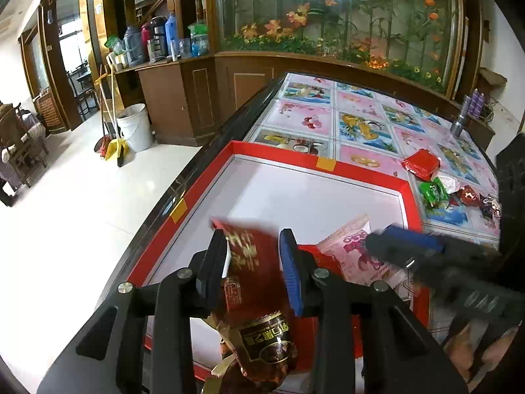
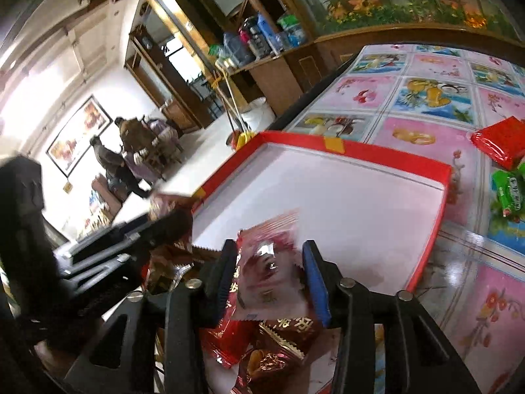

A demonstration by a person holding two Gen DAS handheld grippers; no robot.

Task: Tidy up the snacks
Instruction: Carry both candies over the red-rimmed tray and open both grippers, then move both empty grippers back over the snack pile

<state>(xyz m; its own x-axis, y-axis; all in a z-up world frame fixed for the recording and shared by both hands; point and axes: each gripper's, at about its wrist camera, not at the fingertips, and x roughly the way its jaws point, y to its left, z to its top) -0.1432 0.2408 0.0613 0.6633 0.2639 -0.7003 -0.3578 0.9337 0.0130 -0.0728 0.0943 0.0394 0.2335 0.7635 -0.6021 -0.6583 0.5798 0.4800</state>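
A shallow red-rimmed tray [image 1: 315, 164] [image 2: 361, 147] with a white floor lies on the table. My left gripper [image 1: 252, 239] hangs over its near corner, and a blurred dark red snack packet [image 1: 252, 262] sits loosely between its parted fingers. A brown-labelled packet [image 1: 269, 338] lies just below. My right gripper [image 2: 269, 249] is close beside it, jaws apart around a blurred pink packet [image 2: 269, 272] [image 1: 354, 246] that they do not pinch. Several red packets [image 2: 262, 344] lie under it in the tray. Each gripper shows in the other's view, the right one [image 1: 410, 246] and the left one [image 2: 131, 236].
More snacks lie on the flower-patterned table right of the tray: a red packet [image 1: 421, 164] [image 2: 502, 141], a green one [image 1: 433, 192] [image 2: 508, 190] and small wrapped sweets [image 1: 469, 195]. A metal flashlight [image 1: 457, 124] stands farther back. Off the table's left edge are a white bucket [image 1: 134, 128] and people [image 2: 131, 138].
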